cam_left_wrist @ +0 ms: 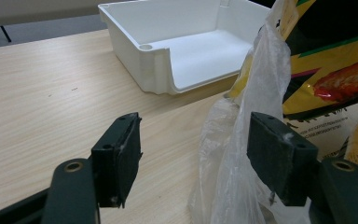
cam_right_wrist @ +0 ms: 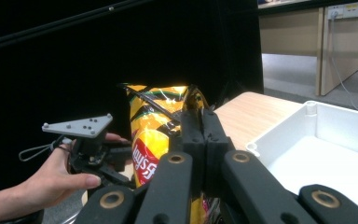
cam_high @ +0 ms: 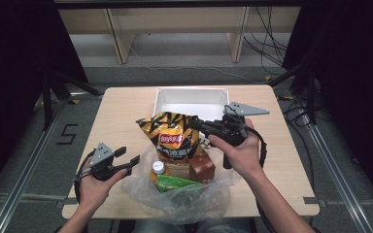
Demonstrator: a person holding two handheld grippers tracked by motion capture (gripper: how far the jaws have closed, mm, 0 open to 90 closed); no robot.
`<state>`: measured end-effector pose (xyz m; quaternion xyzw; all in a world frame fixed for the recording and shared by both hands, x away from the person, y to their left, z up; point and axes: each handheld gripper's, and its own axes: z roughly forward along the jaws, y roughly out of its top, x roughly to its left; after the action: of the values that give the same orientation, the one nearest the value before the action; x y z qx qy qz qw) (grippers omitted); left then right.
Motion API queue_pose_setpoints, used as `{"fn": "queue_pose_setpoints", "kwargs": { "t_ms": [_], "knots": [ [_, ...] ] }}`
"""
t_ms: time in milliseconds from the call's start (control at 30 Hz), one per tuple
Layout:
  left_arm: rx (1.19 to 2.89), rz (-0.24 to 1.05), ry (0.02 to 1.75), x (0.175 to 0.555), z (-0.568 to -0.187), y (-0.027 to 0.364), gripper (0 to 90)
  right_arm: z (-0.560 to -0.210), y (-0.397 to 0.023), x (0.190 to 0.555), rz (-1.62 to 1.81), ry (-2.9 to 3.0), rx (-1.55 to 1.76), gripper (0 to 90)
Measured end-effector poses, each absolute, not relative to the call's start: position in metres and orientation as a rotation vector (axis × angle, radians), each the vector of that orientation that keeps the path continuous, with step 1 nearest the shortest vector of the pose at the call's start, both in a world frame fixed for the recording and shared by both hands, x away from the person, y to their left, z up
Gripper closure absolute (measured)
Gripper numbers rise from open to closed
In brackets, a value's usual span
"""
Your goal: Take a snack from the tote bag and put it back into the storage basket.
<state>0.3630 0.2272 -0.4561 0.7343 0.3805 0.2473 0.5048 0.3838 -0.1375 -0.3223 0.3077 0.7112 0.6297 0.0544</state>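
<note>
The right gripper (cam_high: 194,122) is clamped on the yellow-and-black Lay's crisp bag (cam_high: 169,133), held above the clear plastic bag (cam_high: 179,194), near the white plastic bin (cam_high: 167,104). The left gripper (cam_high: 128,158) stands wide beside the clear plastic bag.

Even overhead light, table bright, bg dark, soft shadows, close-ups slightly blurred

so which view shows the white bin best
The high view: the white bin shows whole at the table's far side, behind the crisp bag. The left gripper view gives its near corner and open front close up; the right gripper view catches one corner.
</note>
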Motion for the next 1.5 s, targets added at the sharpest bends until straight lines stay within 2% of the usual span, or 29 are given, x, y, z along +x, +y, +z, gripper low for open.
{"fn": "queue_pose_setpoints", "kwargs": {
  "t_ms": [267,1500],
  "knots": [
    [1.751,0.568,0.952,0.362,-0.458,0.225,34.5,-0.312,-0.138,0.383,1.926,2.129,0.889,90.0],
    [1.718,0.594,0.933,0.361,-0.453,0.228,35.0,-0.285,-0.147,0.388,1.998,1.970,0.901,90.0]
  ]
}}
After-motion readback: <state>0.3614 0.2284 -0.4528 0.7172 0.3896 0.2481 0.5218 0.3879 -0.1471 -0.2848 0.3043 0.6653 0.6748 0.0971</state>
